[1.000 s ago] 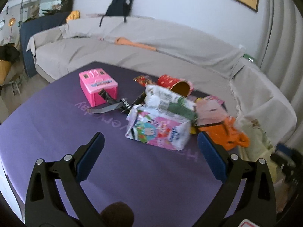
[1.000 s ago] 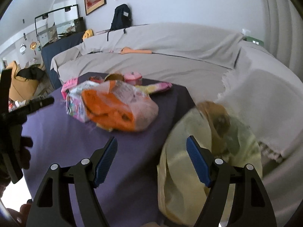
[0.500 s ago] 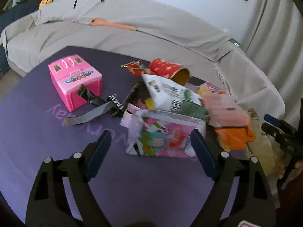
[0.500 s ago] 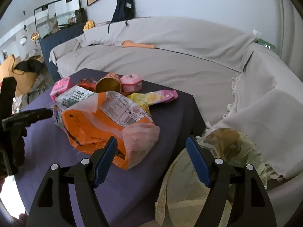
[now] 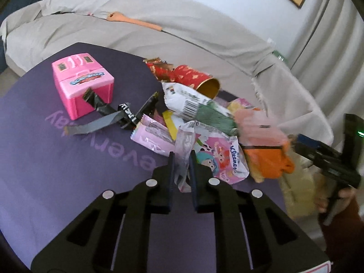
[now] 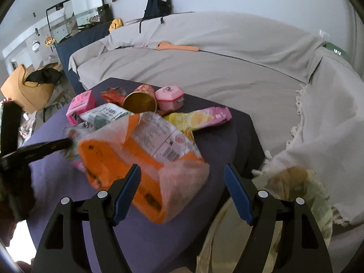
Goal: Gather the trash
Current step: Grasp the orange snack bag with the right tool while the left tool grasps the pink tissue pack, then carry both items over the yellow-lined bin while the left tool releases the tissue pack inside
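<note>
Since a second ago my left gripper has dropped to the pile, jaws closing on the pink wrapper. Right gripper hangs apart over the orange bag. Nearly all trash remains on the purple table; the yellow sack waits beside it.

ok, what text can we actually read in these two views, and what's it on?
"every": upside down, pale print on the purple table mat; the word runs on, unreadable.
"18:12": green display behind the sofa; last digit unsure.
Too blurred to read: script brand on the pink cartoon wrapper, white letters on the black strap, logo on the pink toy box, label on the orange bag.
</note>
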